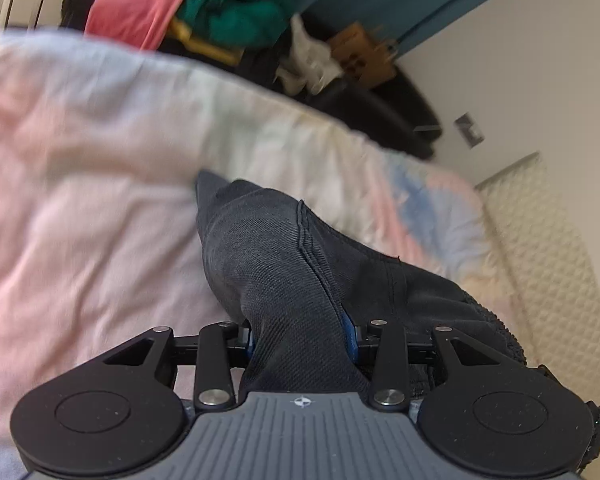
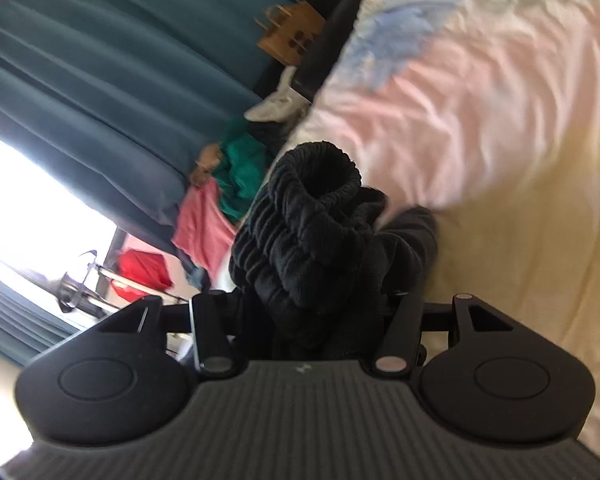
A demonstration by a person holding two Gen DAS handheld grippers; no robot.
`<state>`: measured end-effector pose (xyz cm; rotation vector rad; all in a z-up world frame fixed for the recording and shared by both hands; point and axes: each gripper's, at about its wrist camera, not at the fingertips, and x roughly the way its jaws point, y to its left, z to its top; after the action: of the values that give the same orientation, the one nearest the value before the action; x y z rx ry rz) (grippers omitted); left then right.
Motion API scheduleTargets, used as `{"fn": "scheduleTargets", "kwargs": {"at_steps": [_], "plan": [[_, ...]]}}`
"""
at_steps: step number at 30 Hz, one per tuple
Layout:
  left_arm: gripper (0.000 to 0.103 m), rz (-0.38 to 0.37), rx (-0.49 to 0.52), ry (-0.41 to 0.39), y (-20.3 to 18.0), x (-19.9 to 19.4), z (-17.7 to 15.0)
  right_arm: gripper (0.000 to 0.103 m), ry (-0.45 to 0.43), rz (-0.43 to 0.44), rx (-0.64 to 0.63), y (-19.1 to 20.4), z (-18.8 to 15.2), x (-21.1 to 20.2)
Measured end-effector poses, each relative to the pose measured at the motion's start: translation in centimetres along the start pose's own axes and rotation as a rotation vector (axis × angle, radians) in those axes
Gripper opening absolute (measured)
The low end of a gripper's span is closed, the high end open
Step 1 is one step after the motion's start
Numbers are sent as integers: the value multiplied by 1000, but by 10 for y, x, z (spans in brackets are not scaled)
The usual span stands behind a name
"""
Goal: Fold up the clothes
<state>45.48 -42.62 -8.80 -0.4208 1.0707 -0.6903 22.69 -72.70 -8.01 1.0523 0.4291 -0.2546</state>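
A dark charcoal garment with a stitched seam bunches up between the fingers of my left gripper, which is shut on it; its blue pads press the cloth. It hangs above a pastel bedspread. In the right wrist view, my right gripper is shut on the same dark garment's ribbed elastic band, which piles up thickly and hides the fingertips. The bedspread lies behind and to the right.
Beside the bed sits a heap of clothes: a pink item, a green item, white cloth. A brown paper bag stands by a teal curtain. A quilted mattress edge shows right. A bright window is at left.
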Motion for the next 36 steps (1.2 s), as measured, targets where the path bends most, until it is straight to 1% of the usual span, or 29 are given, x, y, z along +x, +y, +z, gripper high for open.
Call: {"fn": "scheduleTargets", "kwargs": {"at_steps": [4, 7, 10, 12, 13, 15, 16, 17, 18, 20, 21, 23, 28, 29, 30, 31, 32, 33, 36], "plan": [[42, 13, 79, 14, 21, 13, -27, 57, 13, -21, -3, -23, -25, -4], [44, 5, 124, -21, 33, 6, -57, 58, 22, -37, -5, -40, -43, -7], [48, -5, 134, -60, 41, -2, -75, 60, 32, -52, -7, -57, -62, -10], [50, 9, 136, -75, 38, -12, -80, 63, 38, -63, -9, -68, -74, -11], [52, 30, 157, -82, 32, -20, -81, 64, 42, -68, -7, -73, -79, -13], [54, 80, 214, -94, 17, -39, -83, 65, 62, -80, 22, -70, -75, -17], [58, 93, 238, -101, 10, -50, -83, 66, 71, -88, 33, -68, -73, -20], [60, 97, 258, -110, 4, -61, -85, 67, 75, -115, 22, -64, -73, -26], [64, 103, 273, -131, -3, -75, -87, 68, 80, -142, 12, -59, -72, -33], [73, 118, 295, -191, -16, -106, -94, 69, 80, -194, -33, -47, -72, -49], [79, 120, 310, -216, -23, -121, -98, 69, 76, -220, -64, -40, -71, -58], [80, 113, 343, -255, -39, -149, -108, 69, 53, -253, -118, -26, -73, -79], [89, 106, 412, -328, -77, -219, -137, 70, 7, -210, -237, 13, -82, -140], [91, 106, 431, -344, -84, -231, -144, 77, -6, -200, -260, 21, -85, -151], [98, 110, 451, -362, -92, -246, -152, 80, -23, -195, -287, 31, -88, -163], [103, 115, 470, -382, -100, -261, -161, 86, -40, -188, -315, 40, -92, -175], [103, 121, 491, -401, -108, -277, -170, 88, -54, -178, -346, 50, -95, -187], [103, 127, 509, -416, -115, -291, -178, 87, -66, -168, -376, 60, -99, -198], [103, 126, 525, -437, -128, -326, -201, 87, -62, -169, -446, 89, -112, -228]]}}
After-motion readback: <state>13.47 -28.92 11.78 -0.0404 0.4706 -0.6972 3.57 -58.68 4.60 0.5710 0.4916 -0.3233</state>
